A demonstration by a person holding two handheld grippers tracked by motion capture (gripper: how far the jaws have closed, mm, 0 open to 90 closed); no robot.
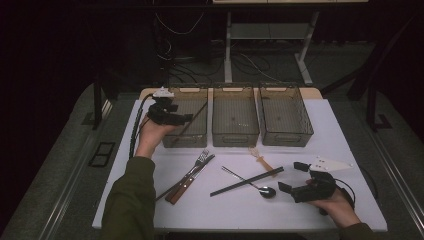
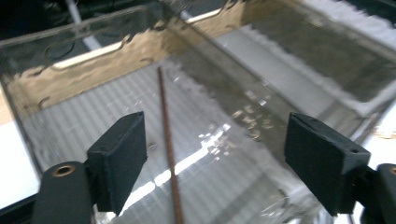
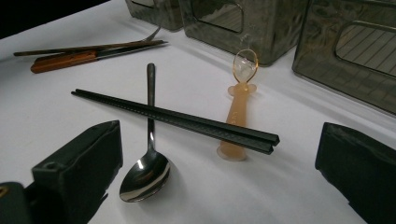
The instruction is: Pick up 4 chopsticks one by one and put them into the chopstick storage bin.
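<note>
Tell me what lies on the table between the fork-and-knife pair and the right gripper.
In the high view, between the fork and knife and the right gripper lie the black chopsticks, the metal spoon crossing under them, and the orange plastic spoon.

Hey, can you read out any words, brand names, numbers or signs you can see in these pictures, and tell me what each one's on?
No readable text in any view.
Three clear bins: no label shows.
Fork, knives, metal spoon, black chopsticks, orange plastic spoon: no brand mark or number shows.
Left gripper and right gripper: plain black jaws, no lettering.
</note>
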